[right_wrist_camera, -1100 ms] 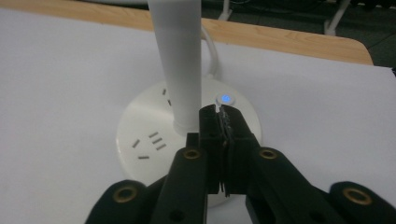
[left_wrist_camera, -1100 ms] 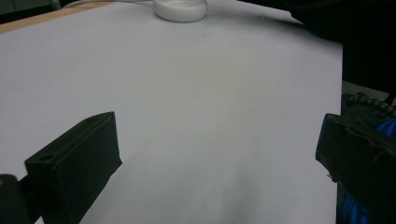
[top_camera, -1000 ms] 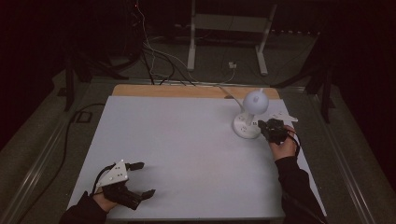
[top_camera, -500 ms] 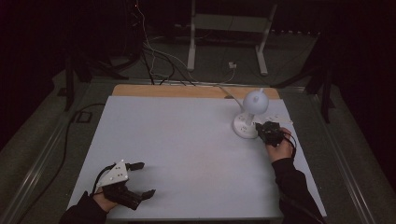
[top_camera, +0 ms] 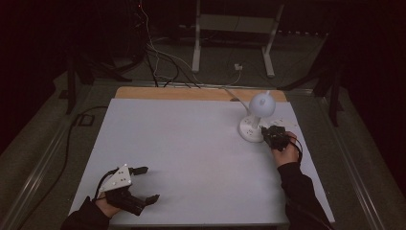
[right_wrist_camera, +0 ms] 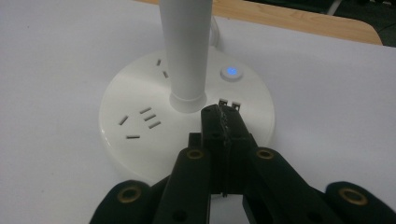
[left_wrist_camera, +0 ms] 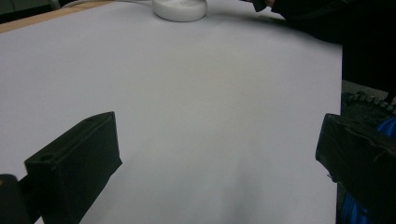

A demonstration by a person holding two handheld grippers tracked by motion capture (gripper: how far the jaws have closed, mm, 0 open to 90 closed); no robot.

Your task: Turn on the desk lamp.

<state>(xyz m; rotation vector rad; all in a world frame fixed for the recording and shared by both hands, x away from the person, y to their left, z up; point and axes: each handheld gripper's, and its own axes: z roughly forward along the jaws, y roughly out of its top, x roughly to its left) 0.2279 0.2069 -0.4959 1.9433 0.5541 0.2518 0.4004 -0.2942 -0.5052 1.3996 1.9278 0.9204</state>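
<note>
Hovering over lamp base (right_wrist_camera: 187, 126), right tool (right_wrist_camera: 223, 116) closed; no legible writing.

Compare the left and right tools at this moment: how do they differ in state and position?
The left tool is open, its jaws spread wide over bare table; the right tool is shut with nothing between its jaws. The left sits at the near left corner, far from the lamp base; the right hangs over that base, near its lit button. Both are black and hand-held.

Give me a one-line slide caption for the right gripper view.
Right gripper, jaws shut, tips over the white lamp base beside its stem, near the lit blue button.
</note>
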